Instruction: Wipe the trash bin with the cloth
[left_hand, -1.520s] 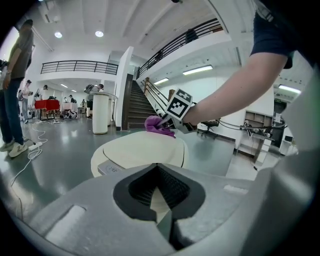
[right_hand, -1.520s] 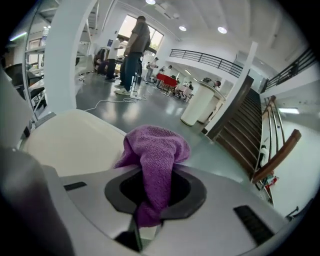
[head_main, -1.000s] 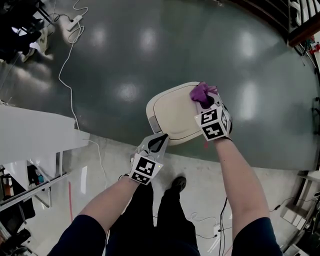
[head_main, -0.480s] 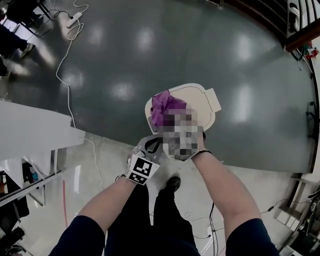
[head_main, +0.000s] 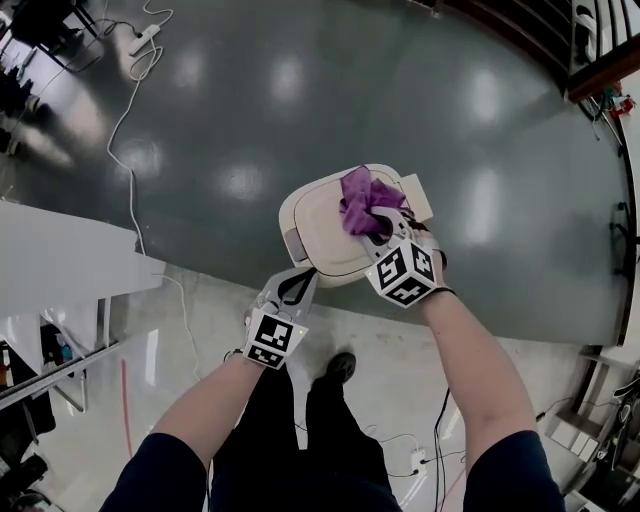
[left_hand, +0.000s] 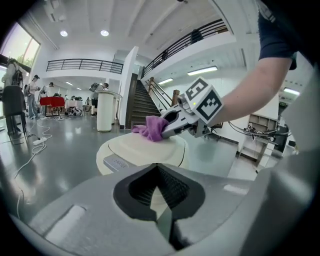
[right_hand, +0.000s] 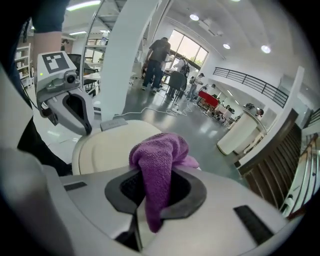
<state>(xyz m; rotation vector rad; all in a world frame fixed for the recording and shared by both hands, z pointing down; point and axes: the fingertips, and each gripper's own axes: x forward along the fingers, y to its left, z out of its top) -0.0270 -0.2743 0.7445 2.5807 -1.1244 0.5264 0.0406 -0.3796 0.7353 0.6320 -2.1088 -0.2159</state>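
Note:
A cream trash bin (head_main: 320, 232) with a closed lid stands on the dark floor below me. My right gripper (head_main: 378, 226) is shut on a purple cloth (head_main: 363, 201), which rests on the right part of the lid (right_hand: 110, 145). The cloth (right_hand: 159, 167) hangs out of the jaws in the right gripper view. My left gripper (head_main: 297, 287) hovers at the bin's near edge, shut with nothing in it. In the left gripper view the bin (left_hand: 142, 150) lies just ahead, with the cloth (left_hand: 152, 127) and right gripper (left_hand: 175, 120) on top.
A white table edge (head_main: 70, 260) lies at the left. A white cable (head_main: 125, 150) runs across the dark floor to a power strip (head_main: 145, 40). A pale floor strip (head_main: 400, 360) is under my feet. A white pillar (left_hand: 105, 111) and people stand far off.
The right gripper swept the cloth from the lid's right side to its left, then back to the right part. The left gripper stayed at the bin's near edge.

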